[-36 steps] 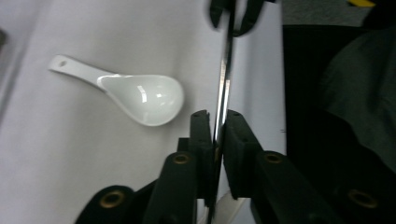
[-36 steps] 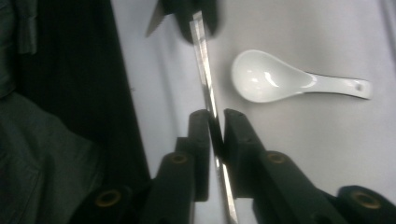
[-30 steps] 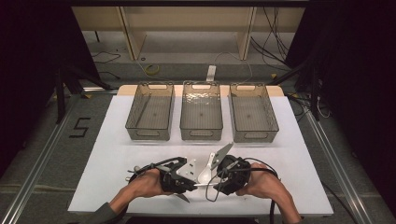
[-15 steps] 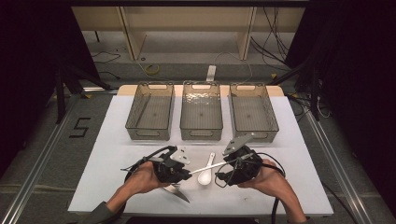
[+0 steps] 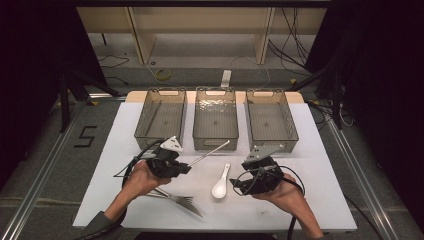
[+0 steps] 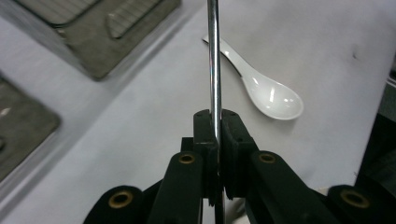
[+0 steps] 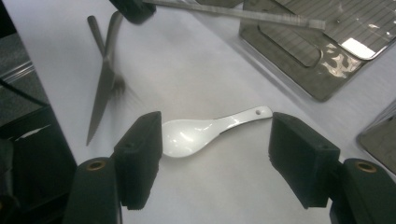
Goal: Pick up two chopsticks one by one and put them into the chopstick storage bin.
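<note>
My left gripper (image 5: 186,166) is shut on a thin metal stick (image 5: 210,152), which it holds above the table with the free end pointing at the middle tray (image 5: 215,142). In the left gripper view the stick (image 6: 214,70) rises straight out of the closed left gripper (image 6: 215,119). A white ceramic spoon (image 5: 220,186) lies on the white table between the two hands. My right gripper (image 5: 236,185) is open beside the spoon. In the right gripper view the spoon (image 7: 205,133) lies between the wide-apart jaws of the right gripper (image 7: 217,140), untouched.
Three clear plastic trays (image 5: 161,120) stand side by side at the back of the white table (image 5: 320,165). A fork and knife (image 5: 175,198) lie crossed near the front edge under the left hand, and the right gripper view shows these utensils (image 7: 105,79) too.
The two grippers were close together at the table's middle and have drawn apart. The left one moved left with the metal stick, and the right one moved right, clear of the stick.
</note>
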Demonstrator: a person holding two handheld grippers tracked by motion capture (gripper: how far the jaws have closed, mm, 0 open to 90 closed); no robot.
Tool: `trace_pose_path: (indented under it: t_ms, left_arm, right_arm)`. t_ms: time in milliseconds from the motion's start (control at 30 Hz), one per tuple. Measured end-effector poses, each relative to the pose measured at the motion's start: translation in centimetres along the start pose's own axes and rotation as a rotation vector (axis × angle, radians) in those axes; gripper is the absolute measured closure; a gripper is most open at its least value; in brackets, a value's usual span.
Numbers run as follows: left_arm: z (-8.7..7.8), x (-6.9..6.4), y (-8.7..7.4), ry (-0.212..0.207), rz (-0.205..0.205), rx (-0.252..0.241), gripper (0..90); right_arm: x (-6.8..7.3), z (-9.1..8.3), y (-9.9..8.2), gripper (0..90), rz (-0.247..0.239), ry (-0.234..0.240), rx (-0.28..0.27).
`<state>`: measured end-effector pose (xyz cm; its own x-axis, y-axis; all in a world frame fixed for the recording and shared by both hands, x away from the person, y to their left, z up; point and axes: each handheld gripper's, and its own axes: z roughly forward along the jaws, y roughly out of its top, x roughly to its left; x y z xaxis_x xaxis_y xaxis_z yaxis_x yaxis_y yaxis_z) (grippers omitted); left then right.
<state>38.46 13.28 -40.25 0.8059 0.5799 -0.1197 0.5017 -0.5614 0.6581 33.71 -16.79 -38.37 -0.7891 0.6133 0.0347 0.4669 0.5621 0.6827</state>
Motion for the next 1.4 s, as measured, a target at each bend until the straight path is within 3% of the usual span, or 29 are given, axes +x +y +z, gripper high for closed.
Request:
trace_pose_path:
  t_ms: [233, 500, 767, 933, 1067, 1233, 1400]
  left_arm:
    - [-1.3, 2.6, -0.2, 0.042, -0.074, -0.057, 85.6]
    - [-2.4, 6.3, 0.3, 0.134, -0.171, -0.125, 85.6]
    - [-2.2, 10.0, 1.9, 0.209, -0.245, -0.124, 85.6]
    - [-1.4, 12.1, 2.5, 0.216, -0.298, -0.139, 85.6]
    - [-0.7, 13.7, 2.7, 0.230, -0.340, -0.124, 85.6]
    - [-0.5, 15.0, 2.8, 0.252, -0.371, -0.126, 85.6]
    - [-0.3, 15.9, 2.9, 0.265, -0.392, -0.124, 85.5]
  right_arm:
    - [-0.6, 1.6, -1.8, 34.3, 0.055, -0.036, -0.031]
    - [-0.8, 2.0, -3.5, 34.0, 0.072, -0.039, -0.047]
    - [-0.7, 1.5, -4.5, 34.5, 0.079, -0.037, -0.045]
    - [-0.4, 1.4, -4.7, 32.8, 0.079, -0.031, -0.064]
    - [-0.3, 1.1, -4.9, 29.5, 0.088, -0.033, -0.101]
    - [-0.3, 0.6, -5.1, 28.5, 0.108, -0.041, -0.137]
    - [-0.2, 0.8, -5.2, 28.3, 0.108, -0.041, -0.132]
